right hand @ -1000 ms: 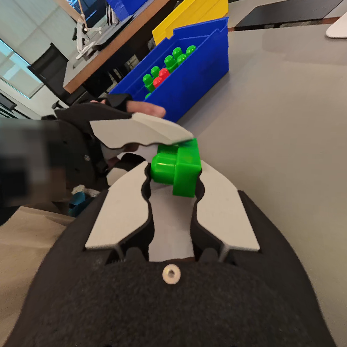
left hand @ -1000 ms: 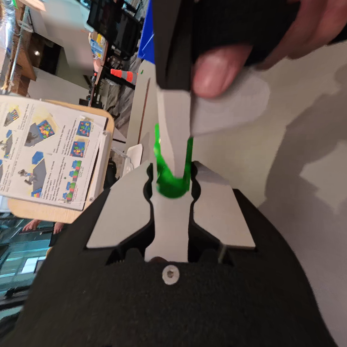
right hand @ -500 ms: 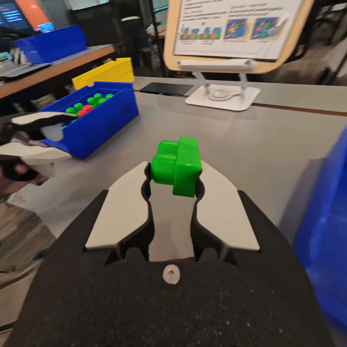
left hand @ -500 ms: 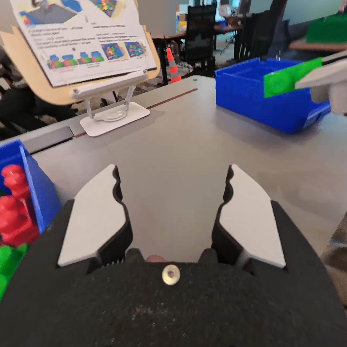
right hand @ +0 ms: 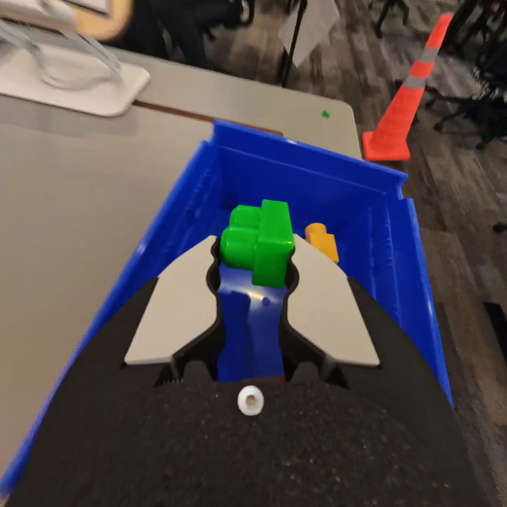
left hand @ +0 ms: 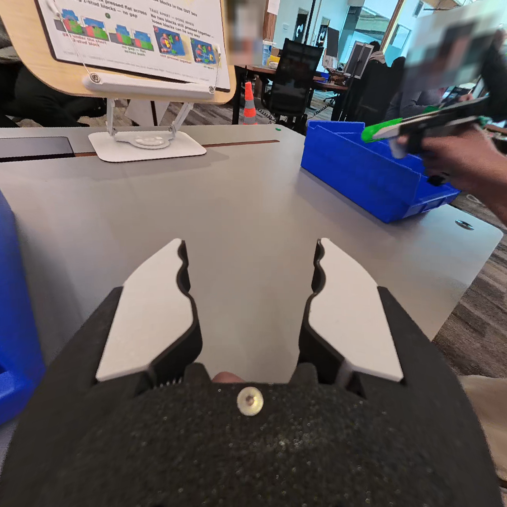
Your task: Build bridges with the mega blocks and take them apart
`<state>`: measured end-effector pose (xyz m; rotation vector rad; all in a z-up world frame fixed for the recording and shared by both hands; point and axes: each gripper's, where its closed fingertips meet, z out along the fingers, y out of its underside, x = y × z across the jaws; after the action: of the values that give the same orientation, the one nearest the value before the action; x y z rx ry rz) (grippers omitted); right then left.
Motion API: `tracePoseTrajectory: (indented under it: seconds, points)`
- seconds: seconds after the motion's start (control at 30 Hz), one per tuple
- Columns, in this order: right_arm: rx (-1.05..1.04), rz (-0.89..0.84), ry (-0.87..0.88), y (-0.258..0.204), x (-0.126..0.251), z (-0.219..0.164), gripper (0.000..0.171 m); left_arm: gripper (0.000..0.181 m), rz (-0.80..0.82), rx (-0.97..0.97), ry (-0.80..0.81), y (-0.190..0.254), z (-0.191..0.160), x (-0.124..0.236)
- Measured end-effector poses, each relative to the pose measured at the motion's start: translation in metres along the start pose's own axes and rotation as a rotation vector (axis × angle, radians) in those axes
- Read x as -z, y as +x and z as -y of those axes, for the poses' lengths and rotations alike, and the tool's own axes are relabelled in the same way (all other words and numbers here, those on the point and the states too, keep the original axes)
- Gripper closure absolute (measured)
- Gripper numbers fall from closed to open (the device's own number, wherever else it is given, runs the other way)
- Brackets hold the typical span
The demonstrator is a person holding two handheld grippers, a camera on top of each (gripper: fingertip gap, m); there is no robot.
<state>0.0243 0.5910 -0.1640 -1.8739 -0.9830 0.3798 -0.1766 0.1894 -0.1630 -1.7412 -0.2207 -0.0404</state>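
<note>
Green block (right hand: 260,244) | clamped in right gripper (right hand: 253,247), frame centre, over blue bin (right hand: 301,167) for drop-off | left gripper (left hand: 249,247) jaws apart, empty, lower centre

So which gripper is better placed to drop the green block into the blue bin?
Right. The right gripper already holds the green block over the blue bin, beside an orange block. The left gripper is open and empty over the table.

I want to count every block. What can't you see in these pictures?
- Right wrist view: the orange block is partly behind the right tool and its green block.
- Left wrist view: the left bin is cut off by the edge; its inside is unseen.
- Left wrist view: the right bin wall hides its contents.
</note>
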Motion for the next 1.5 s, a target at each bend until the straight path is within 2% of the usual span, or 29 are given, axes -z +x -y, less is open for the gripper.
tracePoseTrajectory:
  seconds: [0.1, 0.23, 0.47, 0.6, 0.7, 0.8, 0.9, 0.97, 1.07, 1.17, 1.3, 1.37, 1.5]
  points:
    - [0.002, -0.014, -0.123, 0.016, -0.048, -0.013, 0.126, 0.095, 0.016, -0.042, -0.005, 0.001, 0.001, 0.001]
    - [-0.002, -0.020, -0.213, 0.021, -0.086, -0.026, 0.126, 0.097, 0.013, -0.042, -0.001, 0.001, 0.002, 0.001]
    - [-0.026, -0.043, -0.303, 0.025, -0.101, -0.049, 0.124, 0.098, 0.006, -0.050, -0.021, 0.001, -0.004, 0.000]
    - [-0.019, -0.044, -0.309, 0.024, -0.097, -0.055, 0.109, 0.098, 0.010, -0.050, -0.025, 0.000, -0.005, -0.001]
    - [-0.026, -0.047, -0.239, 0.023, -0.074, -0.035, 0.102, 0.098, 0.023, -0.055, -0.026, -0.002, -0.003, 0.000]
    - [-0.026, -0.065, -0.023, 0.011, -0.012, 0.024, 0.102, 0.098, 0.063, -0.079, -0.014, -0.010, 0.004, 0.002]
    - [0.007, 0.002, 0.231, -0.044, 0.065, 0.076, 0.101, 0.099, 0.115, -0.087, -0.005, -0.022, 0.012, 0.001]
    - [0.048, 0.054, 0.346, -0.092, 0.104, 0.086, 0.101, 0.100, 0.134, -0.091, -0.003, -0.026, 0.017, -0.001]
    - [0.005, 0.176, 0.451, -0.161, 0.133, 0.069, 0.101, 0.100, 0.156, -0.129, -0.005, -0.028, 0.021, -0.003]
    - [-0.021, 0.229, 0.505, -0.217, 0.137, 0.032, 0.099, 0.100, 0.174, -0.153, -0.017, -0.026, 0.017, -0.004]
    - [0.022, 0.338, 0.378, -0.284, 0.122, -0.034, 0.099, 0.100, 0.194, -0.142, -0.060, -0.024, 0.001, -0.003]
    - [0.013, 0.385, 0.333, -0.299, 0.120, -0.050, 0.099, 0.100, 0.206, -0.129, -0.082, -0.025, -0.007, -0.001]
    - [0.016, 0.397, 0.339, -0.296, 0.119, -0.042, 0.101, 0.101, 0.231, -0.114, -0.101, -0.028, -0.013, 0.005]
